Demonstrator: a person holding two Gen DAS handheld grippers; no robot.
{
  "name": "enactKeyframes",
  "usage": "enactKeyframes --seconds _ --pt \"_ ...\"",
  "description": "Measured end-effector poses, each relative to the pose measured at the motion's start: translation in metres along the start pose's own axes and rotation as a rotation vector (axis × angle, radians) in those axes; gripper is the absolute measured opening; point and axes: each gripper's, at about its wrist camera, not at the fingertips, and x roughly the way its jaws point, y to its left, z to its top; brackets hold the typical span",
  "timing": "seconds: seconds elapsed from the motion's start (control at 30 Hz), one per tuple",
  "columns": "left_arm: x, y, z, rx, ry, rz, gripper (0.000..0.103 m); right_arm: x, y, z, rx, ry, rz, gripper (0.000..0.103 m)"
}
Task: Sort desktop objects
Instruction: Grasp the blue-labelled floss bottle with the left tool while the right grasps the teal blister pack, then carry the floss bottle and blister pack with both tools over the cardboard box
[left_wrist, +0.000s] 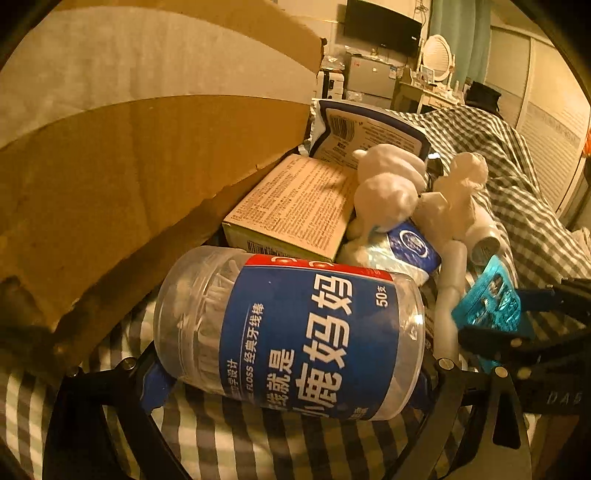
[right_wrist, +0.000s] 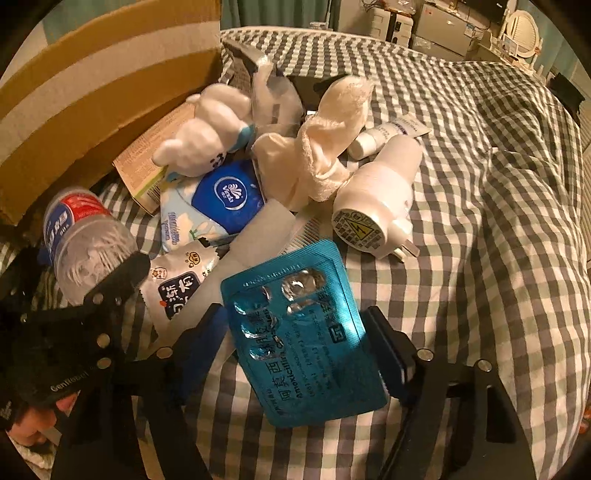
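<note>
Right wrist view: checked bedspread (right_wrist: 480, 221) is the work surface, bedroom w/ cardboard box (right_wrist: 92, 92) at the pile's far left. Teal blister pack (right_wrist: 295, 332), foil side up, some cells emptied, sits nearest the camera, front of the pile. Right gripper (right_wrist: 295, 347) clamps its two edges. Left gripper (left_wrist: 291, 373) grips clear floss-pick jar (left_wrist: 288, 328), blue label, lying sideways beside the box.

checked bedspread (right_wrist: 480, 184), wall-mounted black screen (left_wrist: 382, 27), round white mirror (left_wrist: 437, 55), teal curtain (left_wrist: 461, 22)
</note>
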Motion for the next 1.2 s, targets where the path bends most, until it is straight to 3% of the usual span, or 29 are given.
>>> enactKeyframes --seconds 0.6,0.9,1.2 --pt "-0.056 -0.005 -0.014 -0.012 -0.076 -0.034 0.097 -0.071 0.007 -0.024 0.061 -0.139 0.01 0.066" --pt "-0.096 -0.01 -0.009 -0.012 -0.134 -0.049 0.097 -0.095 0.016 -0.02 0.055 -0.179 0.035 0.066" --pt "-0.142 -0.012 0.014 -0.005 -0.224 -0.018 0.097 -0.154 0.028 -0.007 0.027 -0.295 0.041 0.066"
